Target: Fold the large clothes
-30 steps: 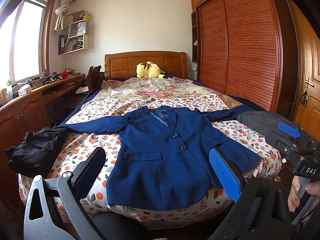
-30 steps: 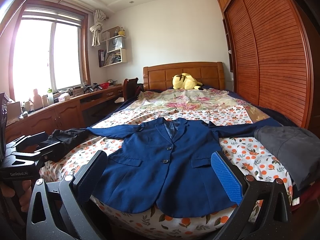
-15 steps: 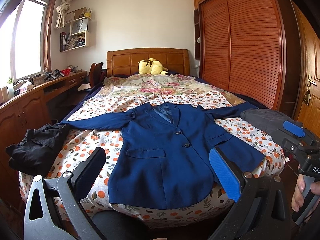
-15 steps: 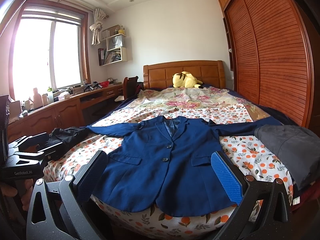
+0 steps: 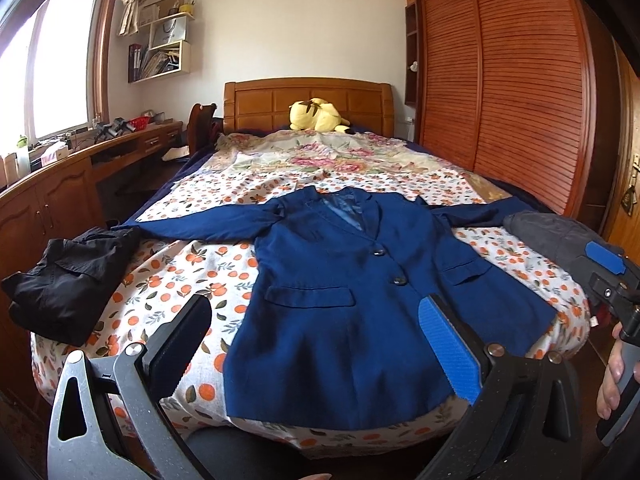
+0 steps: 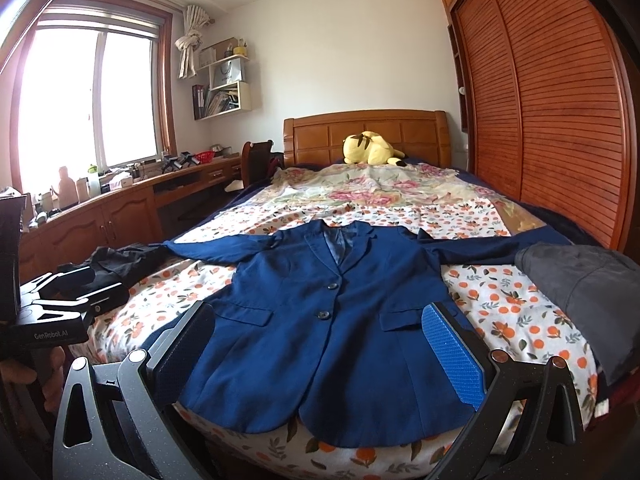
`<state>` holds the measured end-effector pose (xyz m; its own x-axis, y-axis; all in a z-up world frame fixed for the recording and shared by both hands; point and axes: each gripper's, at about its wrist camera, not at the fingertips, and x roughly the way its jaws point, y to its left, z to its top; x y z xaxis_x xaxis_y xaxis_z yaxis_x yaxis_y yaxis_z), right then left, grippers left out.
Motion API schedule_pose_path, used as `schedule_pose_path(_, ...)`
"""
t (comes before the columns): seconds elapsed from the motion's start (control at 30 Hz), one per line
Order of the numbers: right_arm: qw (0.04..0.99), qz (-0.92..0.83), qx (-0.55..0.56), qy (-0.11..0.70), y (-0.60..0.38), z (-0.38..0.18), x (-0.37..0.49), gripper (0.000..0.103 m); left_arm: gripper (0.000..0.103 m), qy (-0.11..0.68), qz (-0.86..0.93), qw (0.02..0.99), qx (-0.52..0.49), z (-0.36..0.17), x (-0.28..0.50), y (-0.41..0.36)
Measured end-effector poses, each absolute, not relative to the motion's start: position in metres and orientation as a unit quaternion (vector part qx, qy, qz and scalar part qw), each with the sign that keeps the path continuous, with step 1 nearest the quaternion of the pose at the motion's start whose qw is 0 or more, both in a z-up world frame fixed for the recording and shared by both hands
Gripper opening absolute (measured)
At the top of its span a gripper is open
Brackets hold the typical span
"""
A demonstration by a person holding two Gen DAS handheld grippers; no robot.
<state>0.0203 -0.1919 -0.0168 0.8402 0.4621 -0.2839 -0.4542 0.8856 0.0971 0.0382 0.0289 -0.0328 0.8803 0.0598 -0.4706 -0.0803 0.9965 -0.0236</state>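
Both your grippers, left (image 5: 316, 344) and right (image 6: 320, 348), gape empty; a careless pinch could drag the blazer (image 5: 360, 292) off the bed's (image 5: 192, 276) foot edge.

The navy blue two-button suit jacket (image 5: 344, 288): its hem at 6 o'clock drops over the foot of the orange-print bedsheet (image 5: 168, 280), and its sleeve end at 3 o'clock lies hidden under the folded dark grey garment (image 6: 584, 280). The right hand-held gripper (image 5: 606, 264) is cut off by the left wrist view's 3 o'clock edge. Small items on the wooden tabletop (image 6: 120, 196) at 9 o'clock are too small to identify.
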Motion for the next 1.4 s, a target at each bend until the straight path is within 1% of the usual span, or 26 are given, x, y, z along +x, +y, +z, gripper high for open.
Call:
schedule_pose_path(0.33, 0.947, 0.269, -0.004, 0.174, -0.156, -0.042, 0.077, 0.103, 0.103, 0.288, 0.066, 0.955, -0.028, -0.076, 0.084, 0.065)
schedule_pose_path(0.67, 0.931, 0.302, -0.032, 0.204, -0.116, -0.052, 0.135, 0.103, 0.103, 0.328, 0.078, 0.941, -0.040, -0.115, 0.125, 0.101)
schedule_pose_path(1.0, 0.915, 0.341, -0.053, 0.207, -0.065, -0.042, 0.202, 0.103, 0.103, 0.384, 0.085, 0.918, -0.057, -0.149, 0.180, 0.173)
schedule_pose_path(1.17, 0.908, 0.357, -0.072, 0.208, -0.043, -0.054, 0.219, 0.103, 0.103, 0.395, 0.099, 0.912, -0.050, -0.156, 0.203, 0.204)
schedule_pose_path(1.23, 0.901, 0.364, -0.075, 0.223, -0.039, -0.067, 0.226, 0.103, 0.103, 0.399, 0.095, 0.910, -0.060, -0.159, 0.212, 0.217)
schedule_pose_path(1.27, 0.897, 0.365, -0.080, 0.236, -0.038, -0.074, 0.228, 0.103, 0.102, 0.401, 0.095, 0.909, -0.065, -0.160, 0.218, 0.224)
schedule_pose_path(1.33, 0.893, 0.368, -0.087, 0.246, -0.041, -0.078, 0.227, 0.103, 0.094, 0.416, 0.095, 0.900, -0.084, -0.167, 0.238, 0.241)
schedule_pose_path(1.37, 0.893, 0.371, -0.086, 0.241, -0.044, -0.076, 0.225, 0.103, 0.085, 0.422, 0.095, 0.897, -0.094, -0.169, 0.247, 0.248)
schedule_pose_path(1.4, 0.894, 0.372, -0.084, 0.236, -0.047, -0.074, 0.224, 0.103, 0.081, 0.424, 0.093, 0.895, -0.103, -0.170, 0.254, 0.254)
